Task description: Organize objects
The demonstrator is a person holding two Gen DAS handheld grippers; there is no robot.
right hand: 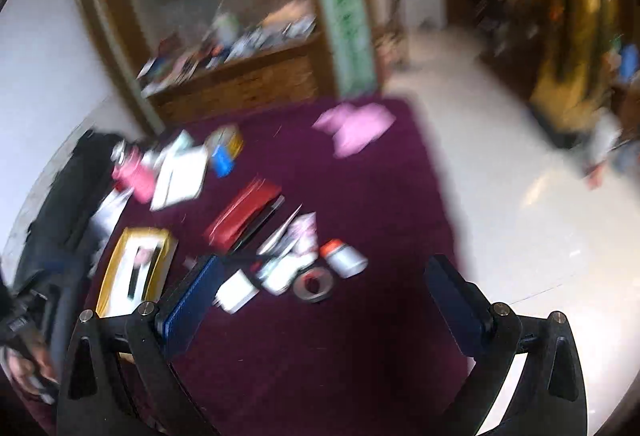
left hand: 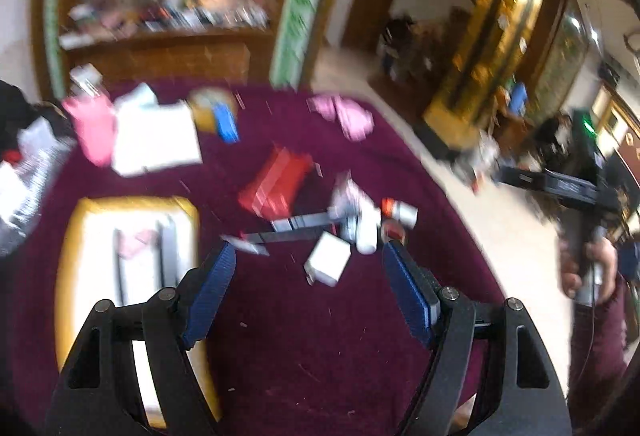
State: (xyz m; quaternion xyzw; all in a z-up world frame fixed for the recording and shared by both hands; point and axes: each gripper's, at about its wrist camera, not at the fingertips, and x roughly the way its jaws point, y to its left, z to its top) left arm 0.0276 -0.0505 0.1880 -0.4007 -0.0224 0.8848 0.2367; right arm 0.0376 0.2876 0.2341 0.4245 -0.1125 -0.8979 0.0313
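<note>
Left wrist view: left gripper (left hand: 308, 256) hovering with jaws apart, gripping nothing, over maroon cloth (left hand: 280, 336). One white block (left hand: 327, 263) lying between fingertips, blurred. One red case (left hand: 276, 184) sitting farther off; one yellow-rimmed tray (left hand: 80, 220) lying left.

Right wrist view: right gripper (right hand: 324, 284) hovering with jaws spread, gripping nothing. One tape roll (right hand: 314, 286) and one orange-capped bottle (right hand: 344, 258) lying mid-cloth. Bare cloth stretching near; cloth edge running right.

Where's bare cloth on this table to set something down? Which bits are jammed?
Free: near strip of maroon cloth in front of both open grippers, and the stretch between red case and pink cloth. Crowded: cluster around white box, tape roll and bottle; also far-left pile beside yellow tray.
</note>
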